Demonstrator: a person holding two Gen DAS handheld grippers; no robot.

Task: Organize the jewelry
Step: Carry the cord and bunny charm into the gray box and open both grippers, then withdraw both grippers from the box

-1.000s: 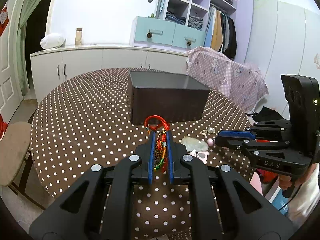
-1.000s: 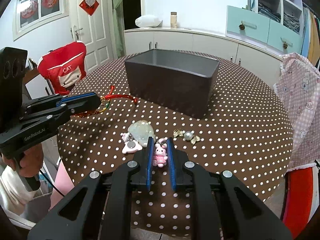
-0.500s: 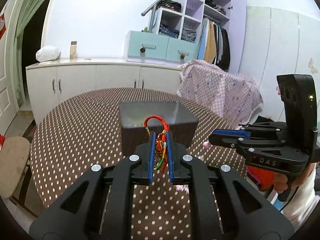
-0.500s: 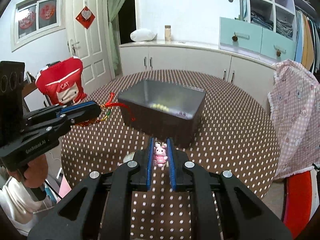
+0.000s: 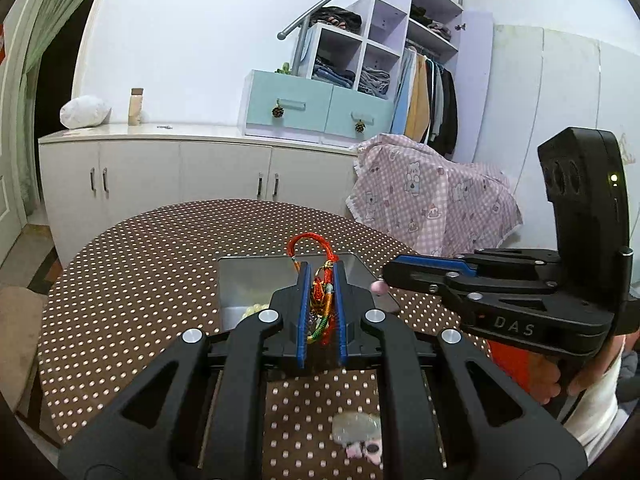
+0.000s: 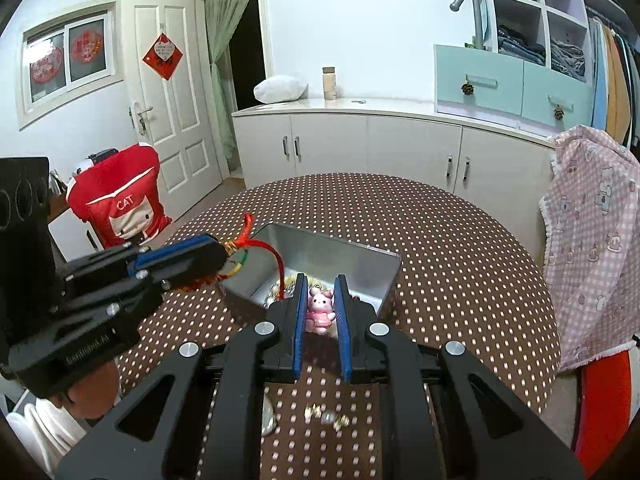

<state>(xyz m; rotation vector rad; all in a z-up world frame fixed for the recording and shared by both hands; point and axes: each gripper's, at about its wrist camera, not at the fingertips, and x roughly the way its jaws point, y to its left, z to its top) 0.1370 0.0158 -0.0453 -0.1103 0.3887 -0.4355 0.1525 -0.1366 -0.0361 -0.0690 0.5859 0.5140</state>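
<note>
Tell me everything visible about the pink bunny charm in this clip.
The pink bunny charm is a small glossy figurine, plastic by the look of it, with pale upright ears, a bow by one ear, a white face and a pink body. It sits upright, facing the camera, pinched between the blue pads of the right gripper, clear of the dotted tablecloth. It is held at the near edge of the open grey box. In the left wrist view only a pink tip shows.
</note>
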